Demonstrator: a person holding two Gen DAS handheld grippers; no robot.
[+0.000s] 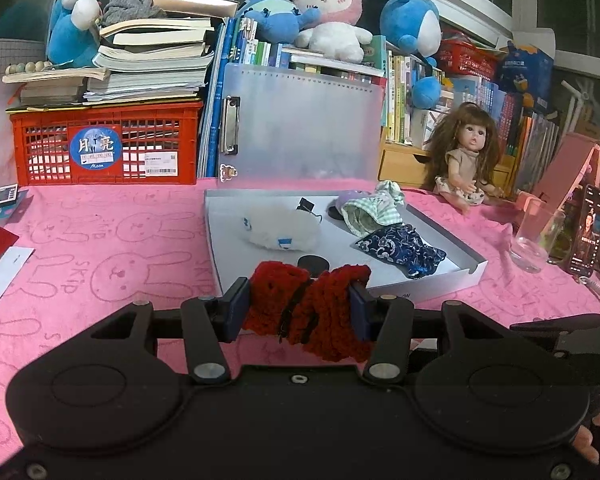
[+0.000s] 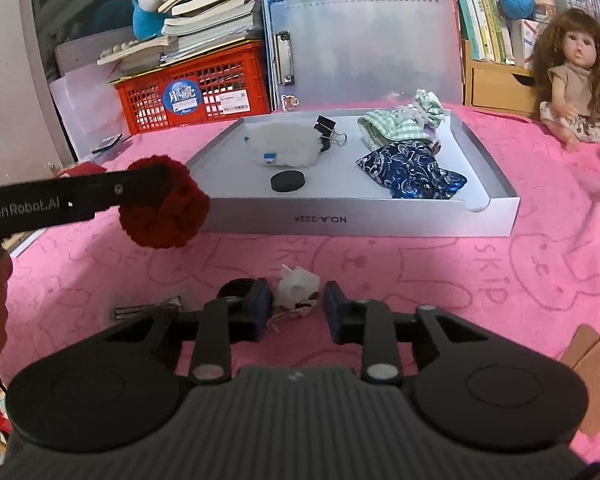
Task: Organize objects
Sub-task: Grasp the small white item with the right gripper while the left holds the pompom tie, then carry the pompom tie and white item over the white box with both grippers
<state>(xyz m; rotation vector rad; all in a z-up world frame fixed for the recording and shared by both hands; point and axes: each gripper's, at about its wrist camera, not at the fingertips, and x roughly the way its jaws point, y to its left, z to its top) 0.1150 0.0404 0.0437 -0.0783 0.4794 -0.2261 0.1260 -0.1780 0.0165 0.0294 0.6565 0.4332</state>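
nearest in the right wrist view, the right gripper (image 2: 294,312) is seen with its blue pads spread and not pressing; a small crumpled white paper scrap (image 2: 298,285) lies on the pink rabbit-print cloth (image 2: 440,276) between and just ahead of the fingertips. the scrap is judged light, soft and easily crushed, so it is best taken at its bulky middle. further out, the left gripper (image 1: 298,306) is pinched on a soft red crocheted yarn piece (image 1: 312,308), held in the air just short of the shallow grey cardboard box lid (image 2: 356,220). the yarn is judged limp, compressible and unlikely to slip. beyond, a fluffy white pouch (image 2: 286,148) lies inside the lid.
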